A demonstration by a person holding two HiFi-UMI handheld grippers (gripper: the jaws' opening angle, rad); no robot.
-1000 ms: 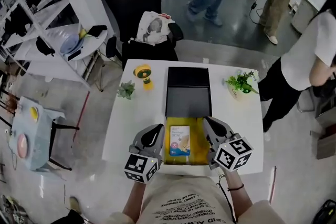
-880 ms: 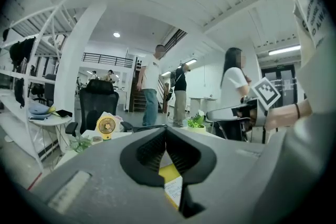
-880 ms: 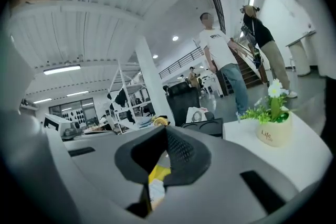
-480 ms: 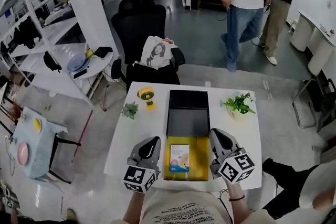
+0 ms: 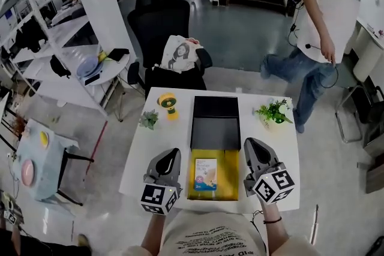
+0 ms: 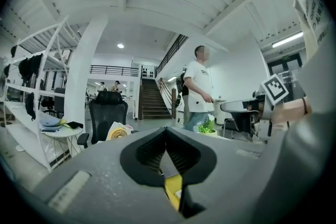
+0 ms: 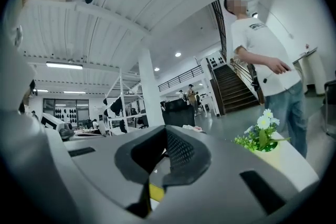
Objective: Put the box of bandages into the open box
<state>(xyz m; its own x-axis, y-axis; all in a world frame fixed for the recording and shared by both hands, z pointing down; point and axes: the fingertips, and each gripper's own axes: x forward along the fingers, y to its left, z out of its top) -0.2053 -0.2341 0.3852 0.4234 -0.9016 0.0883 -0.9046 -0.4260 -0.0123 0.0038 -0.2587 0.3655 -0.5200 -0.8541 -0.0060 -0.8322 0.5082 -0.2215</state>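
The box of bandages (image 5: 206, 174), white and blue with a yellow corner, lies flat inside the open box (image 5: 231, 183), whose inside is yellow. The open box's black lid (image 5: 215, 123) is folded back on the white table (image 5: 270, 141). My left gripper (image 5: 172, 154) hovers just left of the open box, shut with nothing in it. My right gripper (image 5: 252, 145) hovers just right of it, also shut and empty. In the left gripper view the left gripper (image 6: 166, 136) has its jaws together, with yellow showing below them. The right gripper view shows the right gripper (image 7: 165, 136) the same way.
A yellow toy (image 5: 166, 102) and a small green plant (image 5: 147, 119) stand at the table's back left. A potted plant (image 5: 274, 111) stands at the back right. A black chair (image 5: 161, 21) with a bag (image 5: 180, 54) sits behind the table. A person (image 5: 321, 27) walks at the right.
Both grippers have drawn back from the open box's sides toward the near edge. The bandage box stays inside. The people behind the table have walked to the right.
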